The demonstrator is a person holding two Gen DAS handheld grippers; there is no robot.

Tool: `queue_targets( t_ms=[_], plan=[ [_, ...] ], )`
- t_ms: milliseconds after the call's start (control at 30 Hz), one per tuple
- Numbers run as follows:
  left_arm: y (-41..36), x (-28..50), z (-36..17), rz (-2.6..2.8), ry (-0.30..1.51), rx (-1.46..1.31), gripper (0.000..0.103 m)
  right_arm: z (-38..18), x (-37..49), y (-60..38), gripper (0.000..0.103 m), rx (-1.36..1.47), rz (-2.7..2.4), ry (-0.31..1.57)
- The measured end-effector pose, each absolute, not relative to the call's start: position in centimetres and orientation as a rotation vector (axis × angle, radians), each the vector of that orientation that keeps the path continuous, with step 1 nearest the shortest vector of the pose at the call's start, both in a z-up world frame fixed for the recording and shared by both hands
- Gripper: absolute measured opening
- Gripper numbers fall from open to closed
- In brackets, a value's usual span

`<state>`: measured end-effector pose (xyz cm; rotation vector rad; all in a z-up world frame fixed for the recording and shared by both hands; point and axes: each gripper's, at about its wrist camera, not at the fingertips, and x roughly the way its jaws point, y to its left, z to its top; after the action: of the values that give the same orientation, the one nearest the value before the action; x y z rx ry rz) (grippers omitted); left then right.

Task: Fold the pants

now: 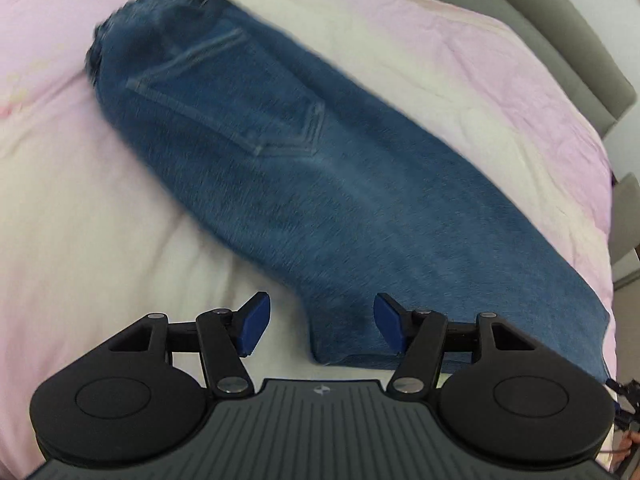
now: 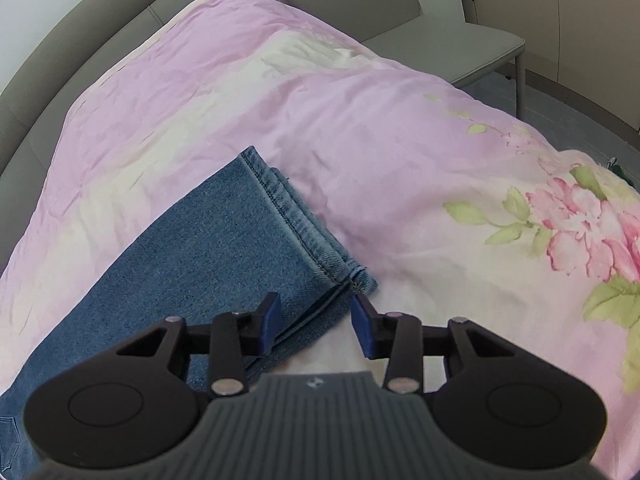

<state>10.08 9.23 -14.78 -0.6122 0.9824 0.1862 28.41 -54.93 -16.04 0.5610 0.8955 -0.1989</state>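
Nearest, in the left wrist view: left gripper [image 1: 318, 326] hung over the crotch notch of the jeans [image 1: 280, 168], jaws spread wide, nothing between the pads but bare quilt and a denim edge. Judged as lining up on the near fold edge, ready to pinch, not yet gripping.

In the right wrist view: right gripper [image 2: 316, 326] poised at the near corner of the leg hems [image 2: 308, 236], jaws partly spread, straddling the stacked long edge without pressing it. Probably placed there to lift both leg ends together.

Further out: jeans lay flat on the quilt [image 1: 460, 80], already folded lengthwise, legs stacked, back pocket [image 1: 228, 92] facing up. Ran slantwise across the bed, waistband toward the far left side, hems toward the right edge. Next fold, hems up to waist, looked still to come.

Beyond: grey upholstered bed surround [image 2: 80, 40] behind the quilt, grey chair [image 2: 440, 40] past the far edge.

Containers: none seen, nothing held in anything.
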Motion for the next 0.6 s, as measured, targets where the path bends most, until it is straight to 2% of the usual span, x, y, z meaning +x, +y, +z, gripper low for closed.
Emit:
queue_targets(
  t_ms=[67, 267, 367, 600],
  plan=[
    [8.9, 9.9, -16.3, 0.206, 1.018, -0.616, 0.063, -16.3, 28.2, -55.1, 0.037, 0.573, -0.194, 0.895],
    [7.5, 10.7, -18.4, 0.245, 1.092, -0.489, 0.063, -17.1, 27.6, -55.5, 0.037, 0.583, -0.177, 0.906],
    [6.6, 10.9, -17.2, 0.264, 1.097, -0.411, 0.063, -17.5, 27.3, -55.9, 0.037, 0.638, -0.154, 0.885],
    [4.4, 10.6, -12.0, 0.231, 0.961, -0.316, 0.061, -18.3, 27.6, -57.7, 0.038, 0.825, -0.153, 0.837]
  ],
)
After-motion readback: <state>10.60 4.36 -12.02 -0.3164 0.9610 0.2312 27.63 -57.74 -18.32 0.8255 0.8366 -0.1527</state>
